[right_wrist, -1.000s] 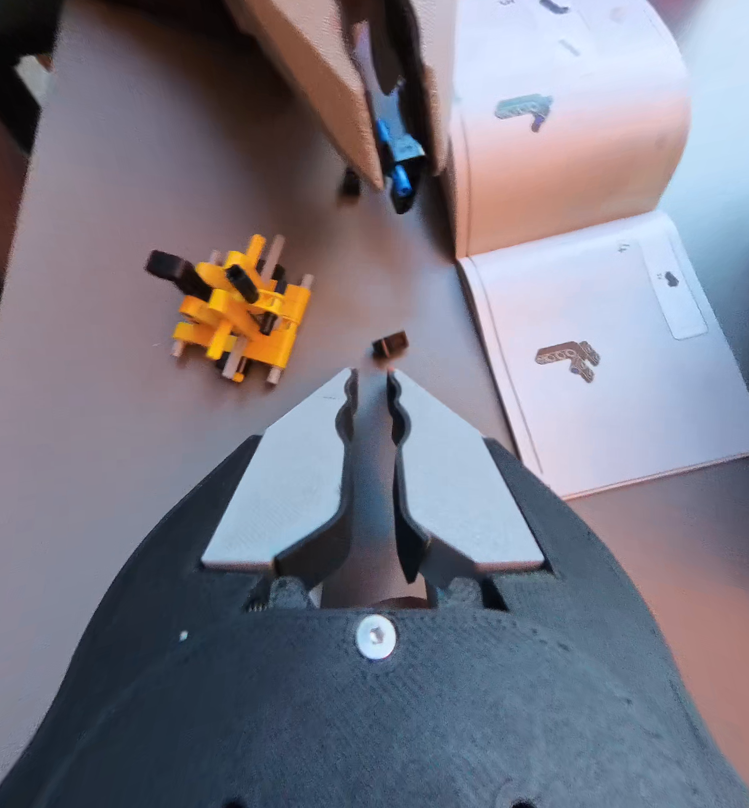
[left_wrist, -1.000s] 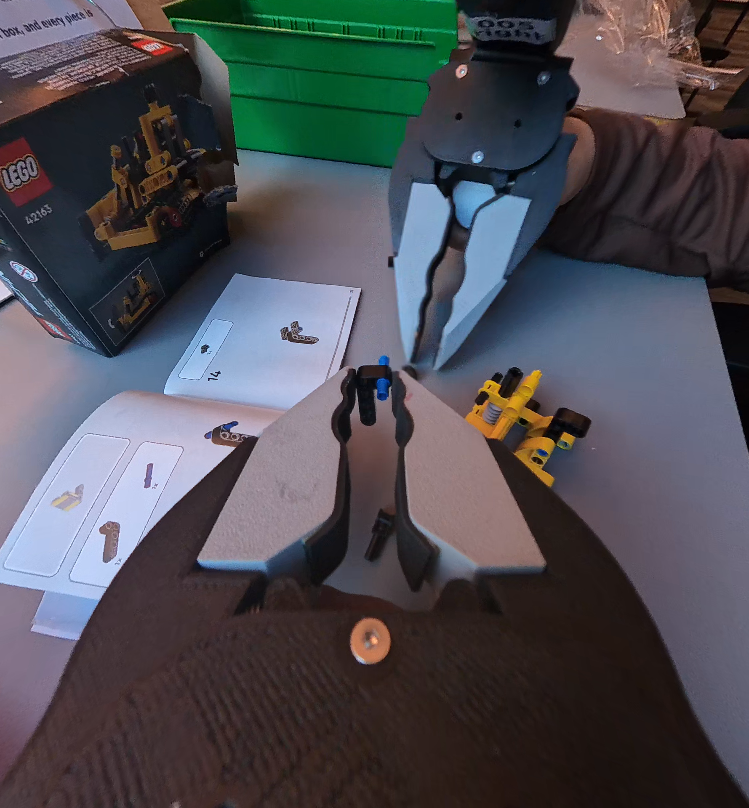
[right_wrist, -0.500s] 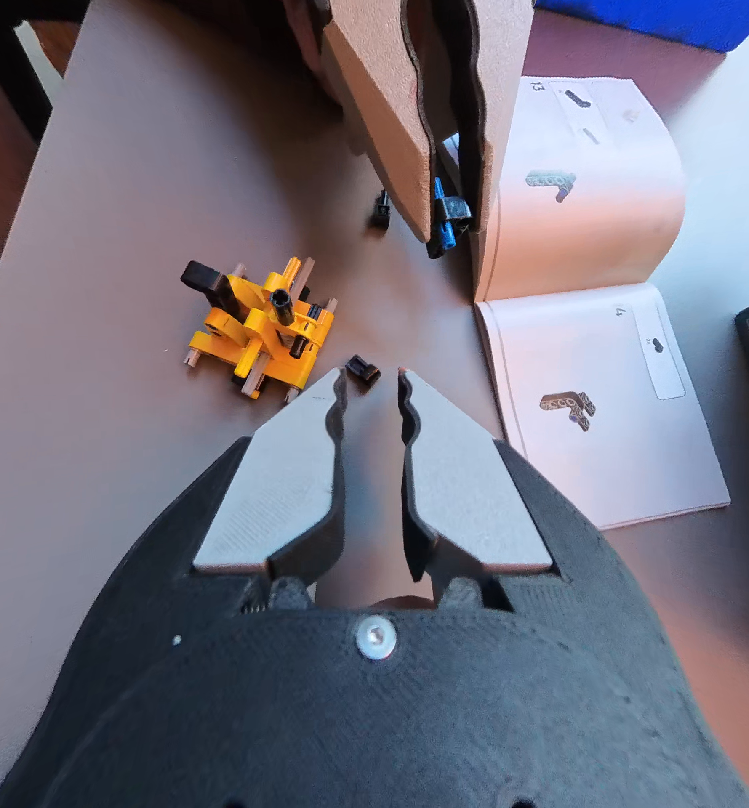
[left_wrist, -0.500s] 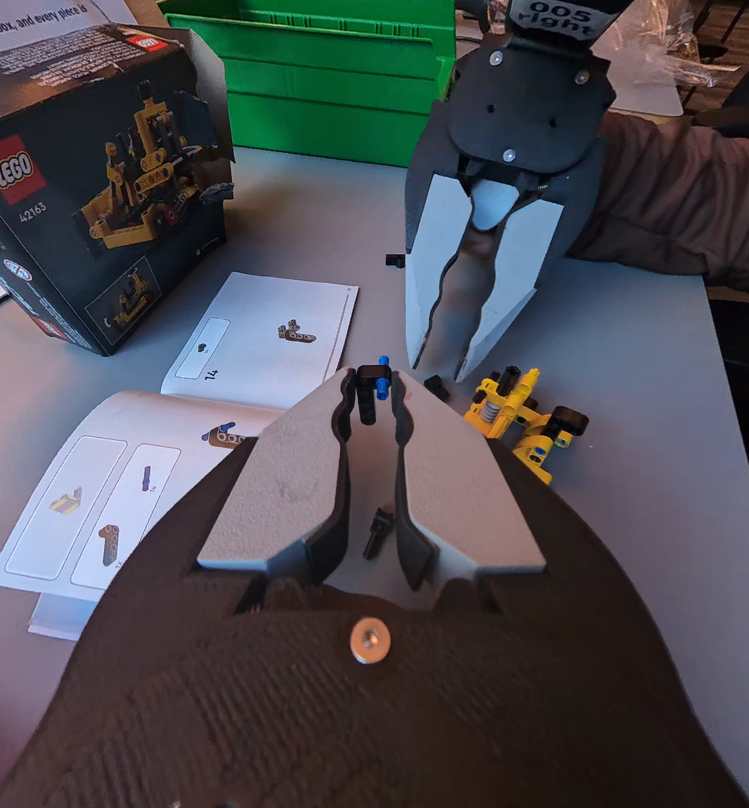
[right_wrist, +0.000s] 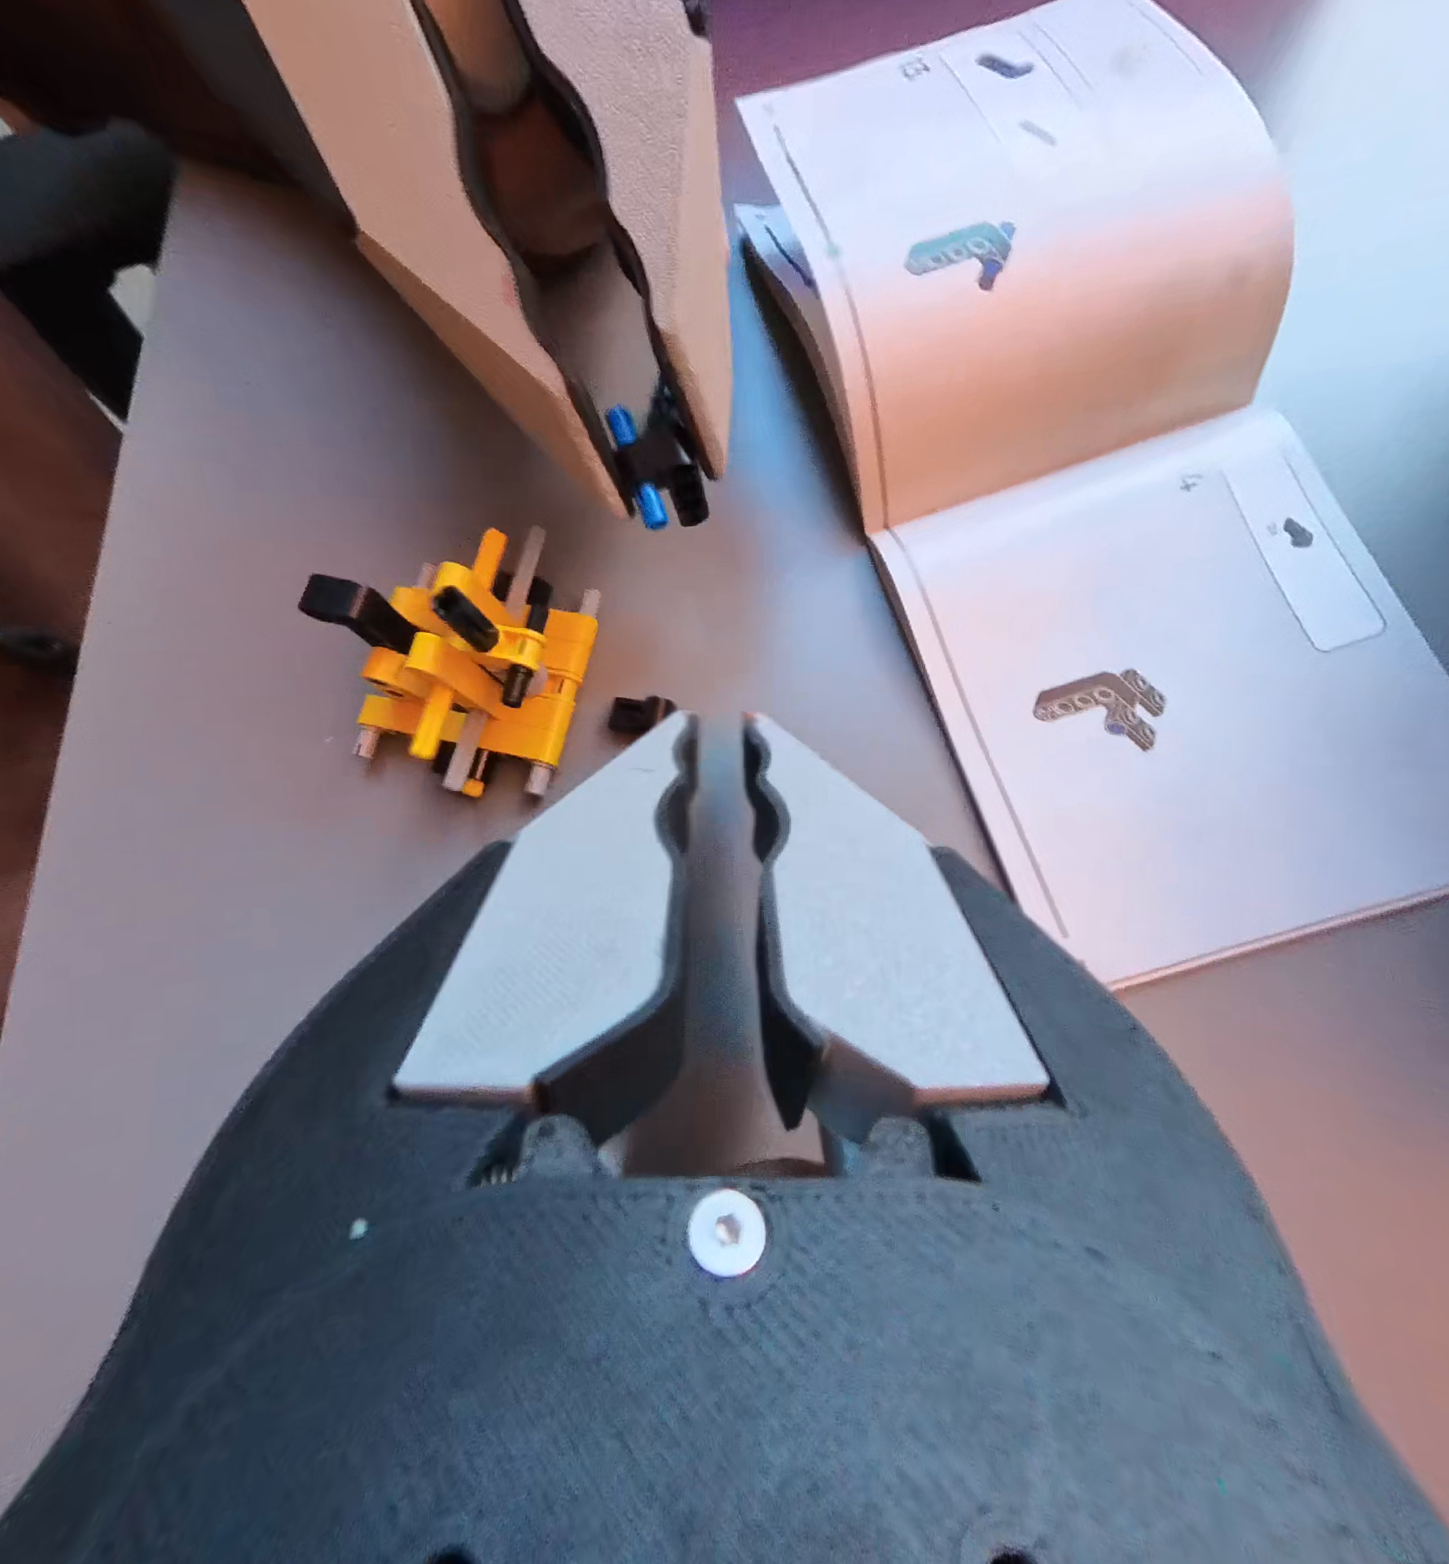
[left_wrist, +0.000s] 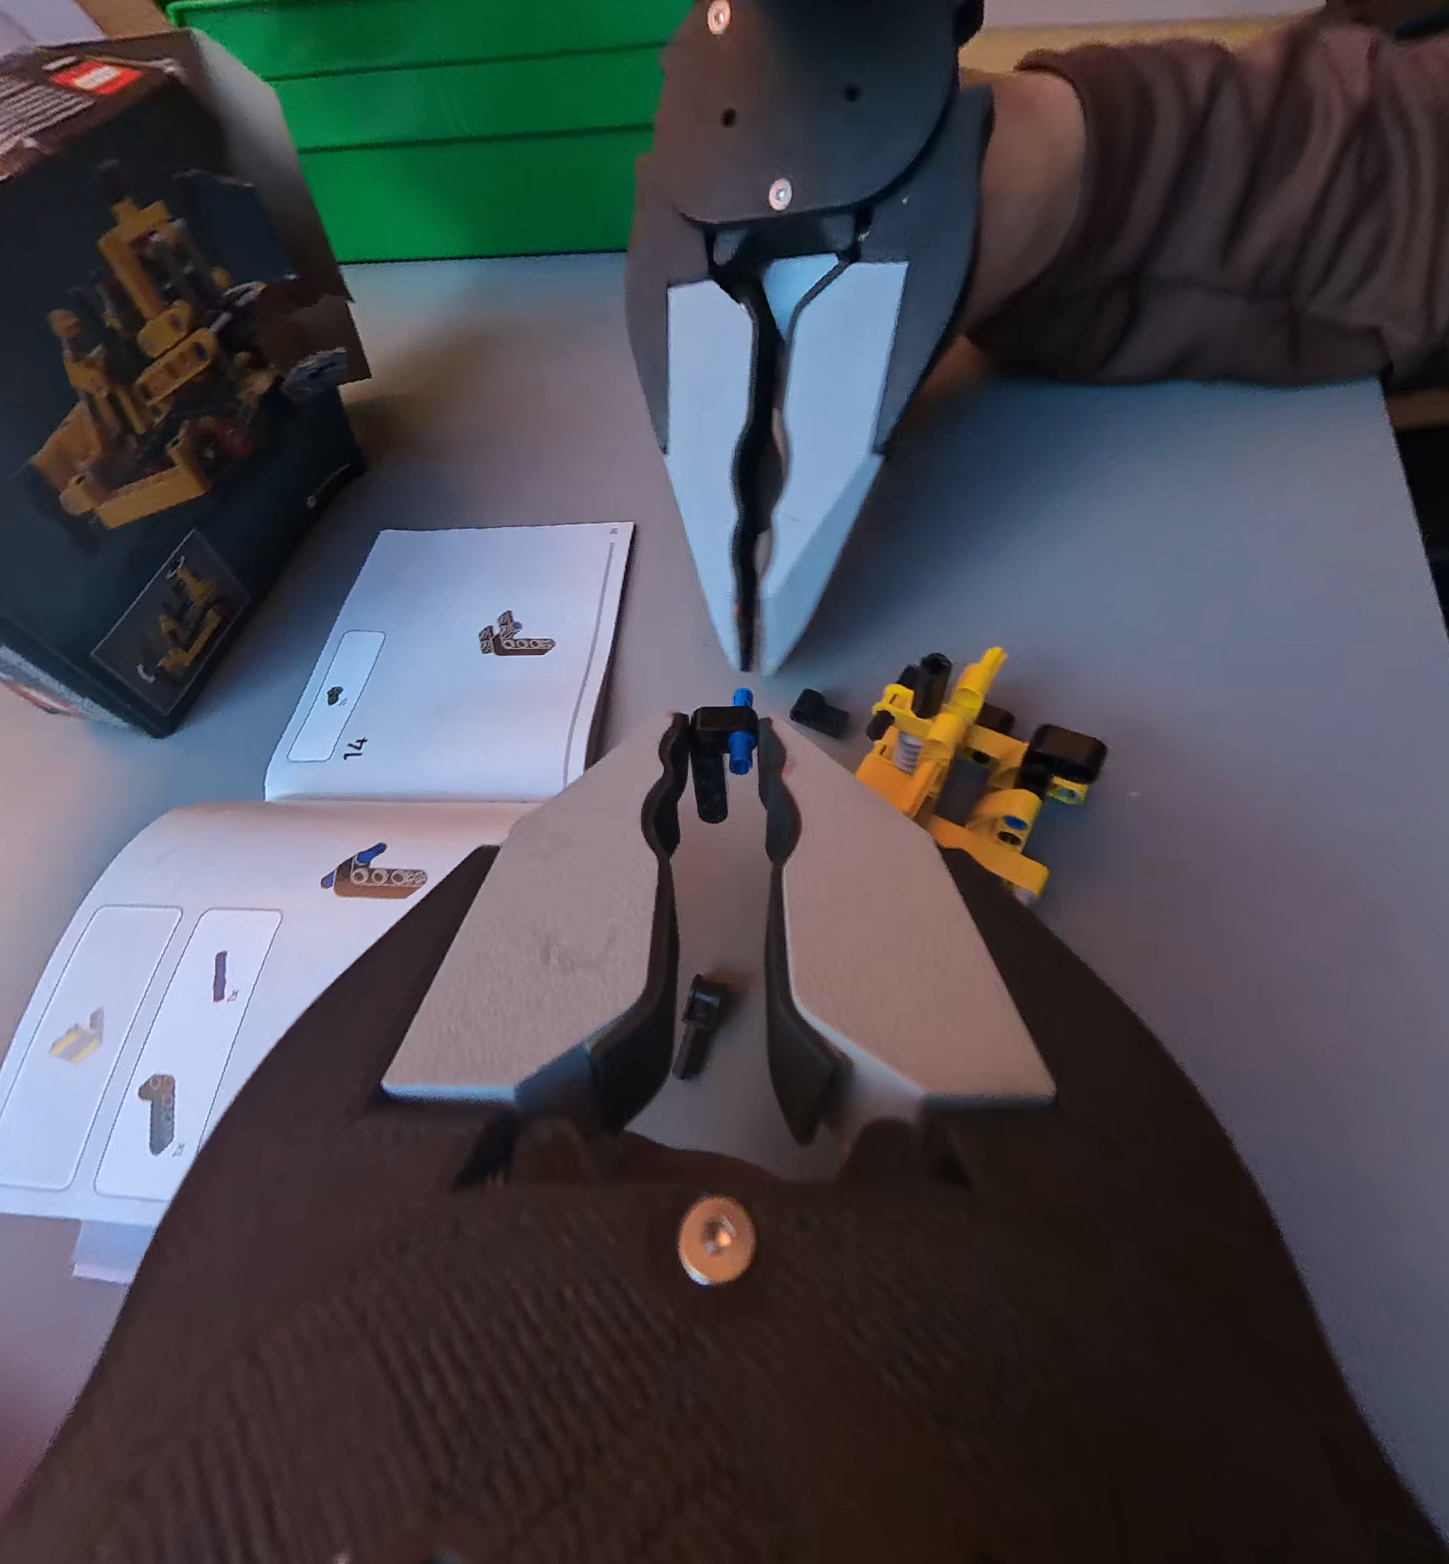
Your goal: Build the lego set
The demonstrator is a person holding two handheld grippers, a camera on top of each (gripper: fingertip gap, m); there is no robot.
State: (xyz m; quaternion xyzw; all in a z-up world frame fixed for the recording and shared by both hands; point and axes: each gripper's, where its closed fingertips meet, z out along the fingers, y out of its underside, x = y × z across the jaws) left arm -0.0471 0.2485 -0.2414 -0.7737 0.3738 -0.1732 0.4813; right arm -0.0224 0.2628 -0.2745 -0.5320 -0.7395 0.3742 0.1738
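A small black angled lego beam (left_wrist: 710, 762) with a blue pin (left_wrist: 739, 743) pushed through it is pinched at the tips of the left gripper (left_wrist: 719, 735), whose fingers are pressed against its sides. In the right wrist view the same beam (right_wrist: 663, 470) and blue pin (right_wrist: 638, 474) are seen poking out from the end of that gripper (right_wrist: 661, 491); how much of the beam lies hidden between the fingers cannot be made out.

Opposite it, the right gripper (left_wrist: 750, 656) is pointed down at the grey table (left_wrist: 1169, 592), just beyond the held beam. Its fingers are drawn close with only a thin slit between them, and nothing is seen between them in either view (right_wrist: 716, 728).

A tiny black connector (left_wrist: 818, 709) lies on the table just beside the right gripper's tips; in the right wrist view (right_wrist: 638, 713) it is partly covered by a fingertip. Next to it a partly built yellow and black assembly (left_wrist: 970, 766) is set on the table, its near edge cut off by the left gripper's body. Another small black pin (left_wrist: 701, 1020) is glimpsed on the table through the gap between the left fingers.

An open instruction booklet (left_wrist: 467, 669) lies to the left, partly covered by the gripper. Behind it stand the dark set box (left_wrist: 137, 389), blurred, and a green bin (left_wrist: 467, 144). A brown sleeve (left_wrist: 1262, 228) is seen behind the right gripper.
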